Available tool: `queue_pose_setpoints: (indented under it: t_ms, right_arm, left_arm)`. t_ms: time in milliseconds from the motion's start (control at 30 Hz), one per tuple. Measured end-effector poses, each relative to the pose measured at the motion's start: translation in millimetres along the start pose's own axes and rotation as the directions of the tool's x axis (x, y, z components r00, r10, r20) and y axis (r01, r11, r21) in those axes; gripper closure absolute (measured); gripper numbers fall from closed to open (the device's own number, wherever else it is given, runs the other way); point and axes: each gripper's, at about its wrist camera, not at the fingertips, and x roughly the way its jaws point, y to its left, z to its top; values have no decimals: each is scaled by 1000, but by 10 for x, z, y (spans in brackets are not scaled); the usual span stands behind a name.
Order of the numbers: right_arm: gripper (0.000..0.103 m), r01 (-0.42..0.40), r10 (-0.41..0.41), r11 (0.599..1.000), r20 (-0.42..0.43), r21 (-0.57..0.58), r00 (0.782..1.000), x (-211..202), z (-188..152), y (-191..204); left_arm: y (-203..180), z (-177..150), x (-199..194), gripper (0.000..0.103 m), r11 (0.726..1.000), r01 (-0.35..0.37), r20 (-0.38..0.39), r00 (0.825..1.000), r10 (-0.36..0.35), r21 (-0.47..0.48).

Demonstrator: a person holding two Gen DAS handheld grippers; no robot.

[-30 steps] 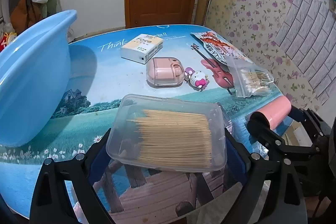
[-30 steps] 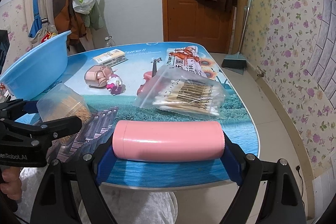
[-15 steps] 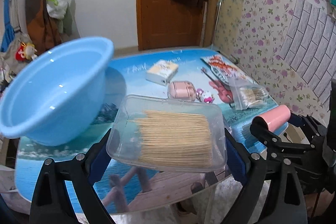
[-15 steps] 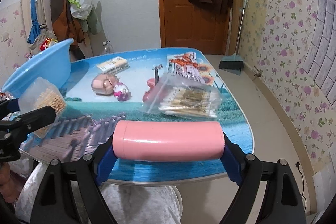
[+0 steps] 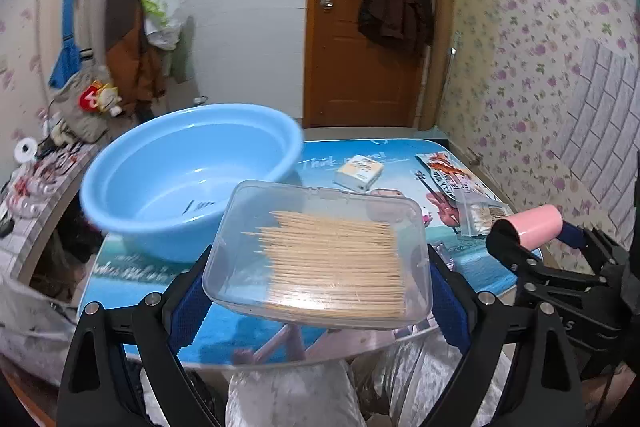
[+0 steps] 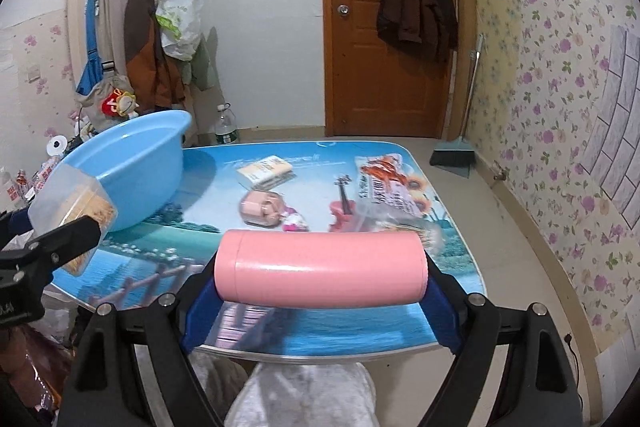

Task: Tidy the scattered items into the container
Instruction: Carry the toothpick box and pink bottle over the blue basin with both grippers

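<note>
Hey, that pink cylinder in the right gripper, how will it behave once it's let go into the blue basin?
The pink cylinder looks smooth and round, so it will probably roll across the curved floor of the blue basin before settling. Its glossy surface suggests it may be slippery; the right hand-held gripper clamps it end to end. It looks rigid, so it should not flex.

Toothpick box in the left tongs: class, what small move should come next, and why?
Probably carry the toothpick box forward and left until it is over the blue basin. The left tongs grip it above the table's near edge, short of the basin, which looks empty.
</note>
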Motion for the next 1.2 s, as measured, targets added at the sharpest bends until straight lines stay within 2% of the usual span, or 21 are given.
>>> queue_pose_setpoints:
  t_ms: [333, 1200]
  right_arm:
    - [16, -50, 49, 999, -32, -20, 998, -52, -141, 403]
    - [15, -54, 52, 997, -43, -49, 998, -61, -105, 443]
  left_arm:
    - [175, -81, -271, 10, 996, -66, 20, 998, 68, -63]
    - [397, 0, -242, 10, 988, -103, 14, 994, 105, -114]
